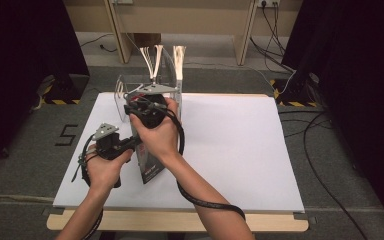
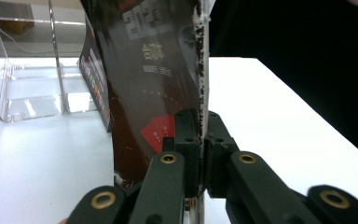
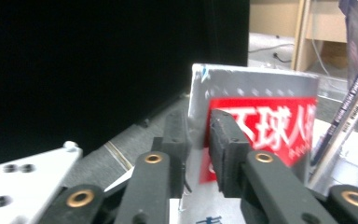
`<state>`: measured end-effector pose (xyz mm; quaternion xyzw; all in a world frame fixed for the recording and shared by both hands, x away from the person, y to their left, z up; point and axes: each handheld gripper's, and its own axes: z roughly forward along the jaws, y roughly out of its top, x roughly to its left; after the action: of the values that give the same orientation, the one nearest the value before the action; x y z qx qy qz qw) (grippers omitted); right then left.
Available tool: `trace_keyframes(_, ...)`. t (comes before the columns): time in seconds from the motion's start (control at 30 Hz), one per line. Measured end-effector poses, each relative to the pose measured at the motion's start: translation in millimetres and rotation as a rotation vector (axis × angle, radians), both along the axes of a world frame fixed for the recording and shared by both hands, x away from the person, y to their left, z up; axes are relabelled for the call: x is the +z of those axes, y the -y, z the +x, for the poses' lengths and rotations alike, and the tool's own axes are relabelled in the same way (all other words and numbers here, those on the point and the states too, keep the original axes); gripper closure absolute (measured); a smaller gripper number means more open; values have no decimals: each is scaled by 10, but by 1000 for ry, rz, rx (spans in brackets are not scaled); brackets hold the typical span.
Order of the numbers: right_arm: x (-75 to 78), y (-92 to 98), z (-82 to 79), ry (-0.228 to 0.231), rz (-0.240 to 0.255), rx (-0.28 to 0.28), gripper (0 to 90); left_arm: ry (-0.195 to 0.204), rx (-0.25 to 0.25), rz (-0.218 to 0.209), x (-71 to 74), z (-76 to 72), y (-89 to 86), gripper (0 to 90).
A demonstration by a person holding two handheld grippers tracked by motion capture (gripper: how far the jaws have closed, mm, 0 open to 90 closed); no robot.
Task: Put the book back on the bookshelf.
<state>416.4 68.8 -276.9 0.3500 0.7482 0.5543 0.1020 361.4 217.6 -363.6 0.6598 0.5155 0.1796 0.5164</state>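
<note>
Clearly mid-handover: at nine o'clock of the white table [image 1: 240, 150], the left gripper [image 2: 200, 149] is clamped tight on the lower edge of a dark magazine [image 2: 154, 74], standing upright beside the clear acrylic rack [image 2: 32, 93]. Toward eleven o'clock, the right gripper [image 3: 198, 149] stands part open, its jaws astride the magazine's top edge with a gap, not pressing. Judging by this, the grip has passed leftward; seating the magazine in the rack remains.
</note>
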Motion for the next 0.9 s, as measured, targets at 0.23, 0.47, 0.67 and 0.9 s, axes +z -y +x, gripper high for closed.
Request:
trace_keyframes(0.23,122,335,-79,20,32,-16,707,28,-8,-5,-23,-25,-83,865)
trace_keyframes(0.47,-37,863,-26,-21,13,-102,699,43,-8,-30,-42,-57,-169,866)
trace_keyframes(0.67,-273,1289,22,-64,6,-188,697,59,-11,-28,-20,-68,-240,866)
trace_keyframes(0.9,-690,1875,-11,-145,42,-308,678,66,1,-47,-2,-83,-344,867)
